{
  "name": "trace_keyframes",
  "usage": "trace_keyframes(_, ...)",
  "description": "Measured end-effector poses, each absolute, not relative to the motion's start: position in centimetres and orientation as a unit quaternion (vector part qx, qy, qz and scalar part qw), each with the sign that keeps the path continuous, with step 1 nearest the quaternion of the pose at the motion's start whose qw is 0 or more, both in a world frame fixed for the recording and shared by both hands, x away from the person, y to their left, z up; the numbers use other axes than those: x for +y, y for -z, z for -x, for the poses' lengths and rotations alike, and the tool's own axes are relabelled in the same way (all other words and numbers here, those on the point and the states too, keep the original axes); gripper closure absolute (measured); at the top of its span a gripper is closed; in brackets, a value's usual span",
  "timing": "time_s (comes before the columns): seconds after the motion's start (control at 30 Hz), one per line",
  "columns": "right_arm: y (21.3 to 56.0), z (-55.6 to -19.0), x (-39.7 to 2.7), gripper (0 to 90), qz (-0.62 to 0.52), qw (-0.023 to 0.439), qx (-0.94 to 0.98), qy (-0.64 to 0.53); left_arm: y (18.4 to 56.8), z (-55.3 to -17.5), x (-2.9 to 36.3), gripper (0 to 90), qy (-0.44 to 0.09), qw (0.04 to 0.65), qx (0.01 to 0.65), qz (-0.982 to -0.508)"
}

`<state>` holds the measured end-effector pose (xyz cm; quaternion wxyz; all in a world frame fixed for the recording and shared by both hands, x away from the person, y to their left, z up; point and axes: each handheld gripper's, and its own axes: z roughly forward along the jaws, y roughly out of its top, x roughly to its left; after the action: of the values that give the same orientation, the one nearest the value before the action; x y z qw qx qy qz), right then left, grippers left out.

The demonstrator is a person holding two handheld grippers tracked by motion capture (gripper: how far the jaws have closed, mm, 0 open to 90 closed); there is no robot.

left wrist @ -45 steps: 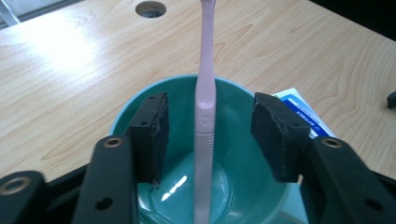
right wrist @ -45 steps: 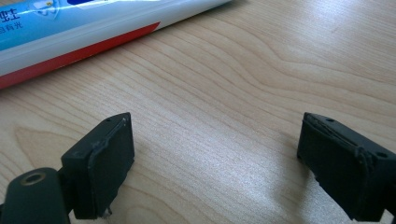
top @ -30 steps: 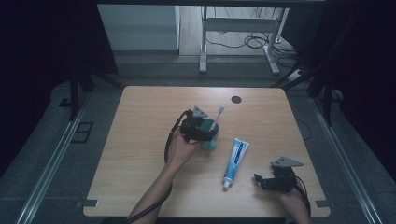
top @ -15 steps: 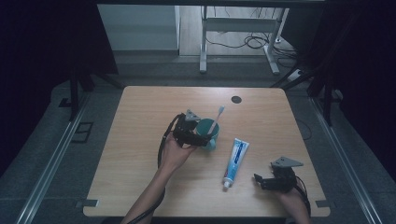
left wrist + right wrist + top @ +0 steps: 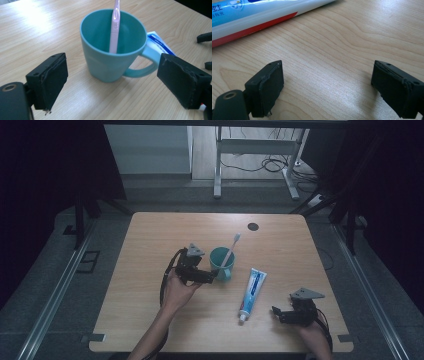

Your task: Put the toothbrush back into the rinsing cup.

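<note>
A teal mug (image 5: 221, 262) stands upright mid-table with a pink toothbrush (image 5: 231, 247) leaning in it. My left gripper (image 5: 211, 277) sits just left of the mug and points at it. In the left gripper view the mug (image 5: 112, 57) and toothbrush (image 5: 115, 27) stand just ahead of my left gripper (image 5: 117, 85). Its jaws have just been opening, and the pads are clear of the mug. A blue-and-white toothpaste tube (image 5: 252, 292) lies right of the mug. My right gripper (image 5: 276, 314) rests open near the front right, and the tube (image 5: 262, 15) lies beyond its empty jaws (image 5: 329, 87).
The wooden table (image 5: 150, 320) has a dark round cable hole (image 5: 253, 226) at the back right. Its front edge runs close under both hands. Past the far edge stand a metal desk frame (image 5: 217, 165) and floor cables.
My left gripper has drawn back from over the mug, leftward and toward the person, with its jaws spread wider. The mug stays standing on the table. The right hand has not moved.
</note>
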<state>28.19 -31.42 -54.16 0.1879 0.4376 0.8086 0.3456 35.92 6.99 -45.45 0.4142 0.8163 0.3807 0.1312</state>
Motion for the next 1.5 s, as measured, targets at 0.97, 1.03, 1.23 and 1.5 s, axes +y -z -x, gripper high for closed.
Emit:
trace_keyframes(0.97,54.2,-28.2,-31.4,10.5,-0.439,0.187,0.808,-0.345,49.4,-32.0,9.5,0.5,-0.142,0.385,0.383,-0.827)
trace_keyframes(1.03,54.2,-28.2,-31.4,10.5,-0.439,0.187,0.809,-0.345,49.8,-31.8,9.7,0.4,-0.141,0.383,0.384,-0.828)
trace_keyframes(1.23,54.2,-28.2,-31.4,10.5,-0.439,0.187,0.808,-0.345,51.1,-30.9,10.3,0.1,-0.141,0.377,0.390,-0.828)
trace_keyframes(1.5,54.2,-28.2,-31.4,10.5,-0.437,0.188,0.809,-0.345,52.8,-30.0,10.9,0.0,-0.145,0.358,0.395,-0.834)
